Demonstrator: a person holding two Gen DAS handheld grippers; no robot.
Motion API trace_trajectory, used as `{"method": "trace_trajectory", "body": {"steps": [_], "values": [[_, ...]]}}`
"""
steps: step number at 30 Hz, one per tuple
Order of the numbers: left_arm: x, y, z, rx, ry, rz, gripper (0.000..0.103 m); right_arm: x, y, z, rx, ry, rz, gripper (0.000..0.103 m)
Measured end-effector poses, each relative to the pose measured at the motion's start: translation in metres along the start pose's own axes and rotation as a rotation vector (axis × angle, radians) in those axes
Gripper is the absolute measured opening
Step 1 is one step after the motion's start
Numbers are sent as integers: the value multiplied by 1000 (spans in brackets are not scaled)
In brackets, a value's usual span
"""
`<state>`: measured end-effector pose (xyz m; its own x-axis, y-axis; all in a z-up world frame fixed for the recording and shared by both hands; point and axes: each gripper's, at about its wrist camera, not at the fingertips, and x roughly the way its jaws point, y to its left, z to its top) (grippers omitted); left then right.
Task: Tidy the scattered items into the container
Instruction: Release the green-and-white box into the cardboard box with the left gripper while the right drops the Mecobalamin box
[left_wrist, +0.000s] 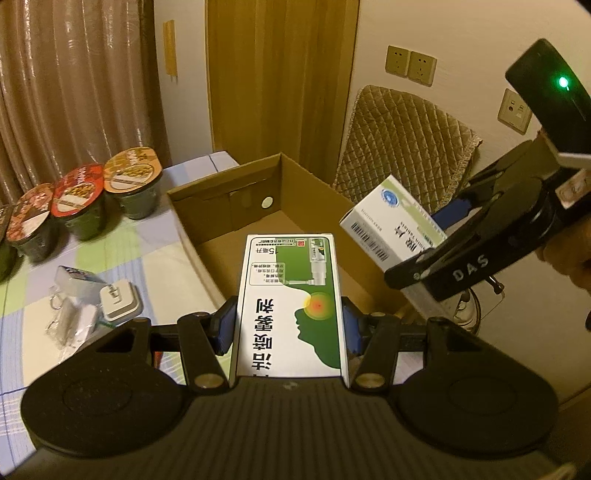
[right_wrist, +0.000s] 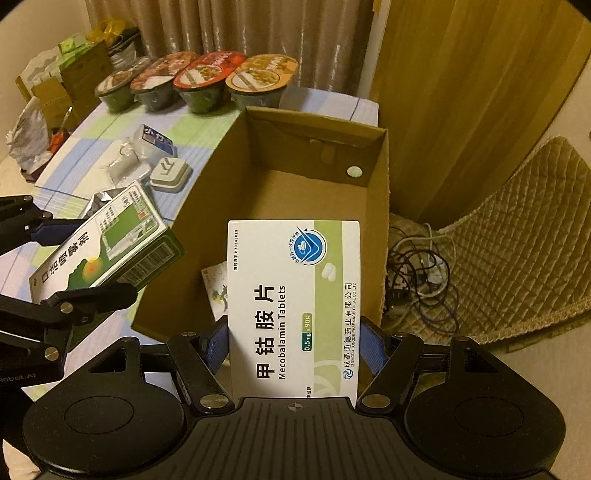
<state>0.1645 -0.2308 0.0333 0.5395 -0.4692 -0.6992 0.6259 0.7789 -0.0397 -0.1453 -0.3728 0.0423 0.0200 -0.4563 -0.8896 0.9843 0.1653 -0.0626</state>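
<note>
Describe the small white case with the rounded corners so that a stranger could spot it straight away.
Start at the open cardboard box on the checked tablecloth. Just left of it lies a loose cluster of small items in front of the row of instant-noodle bowls. The white case is the one nearest the box: flat, square, round-cornered, with a grey mark on its lid.

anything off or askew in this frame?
Nothing damaged or spilled. Both grippers hold medicine boxes over the cardboard box: left gripper the green spray box, right gripper the Mecobalamin box. Small items remain scattered on the tablecloth.
</note>
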Motion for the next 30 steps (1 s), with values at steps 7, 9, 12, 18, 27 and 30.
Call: {"method": "trace_trajectory", "body": {"steps": [7, 9, 12, 18, 27, 30], "values": [[19, 5, 4, -28, 10, -16, 51, 9, -11, 5, 15, 2, 1, 73], [23, 7, 6, -35, 13, -17, 51, 10, -12, 7, 18, 2, 0, 73], [29, 10, 9, -44, 15, -17, 51, 13, -14, 11, 22, 0, 1, 73], [42, 13, 12, -74, 22, -25, 51, 19, -20, 16, 42, -5, 6, 73], [66, 13, 9, -99, 45, -31, 51, 26, -29, 18, 63, -9, 8, 73], [72, 13, 8, -102, 49, -31, 51, 29, -30, 18, 67, -9, 10, 73]]}}
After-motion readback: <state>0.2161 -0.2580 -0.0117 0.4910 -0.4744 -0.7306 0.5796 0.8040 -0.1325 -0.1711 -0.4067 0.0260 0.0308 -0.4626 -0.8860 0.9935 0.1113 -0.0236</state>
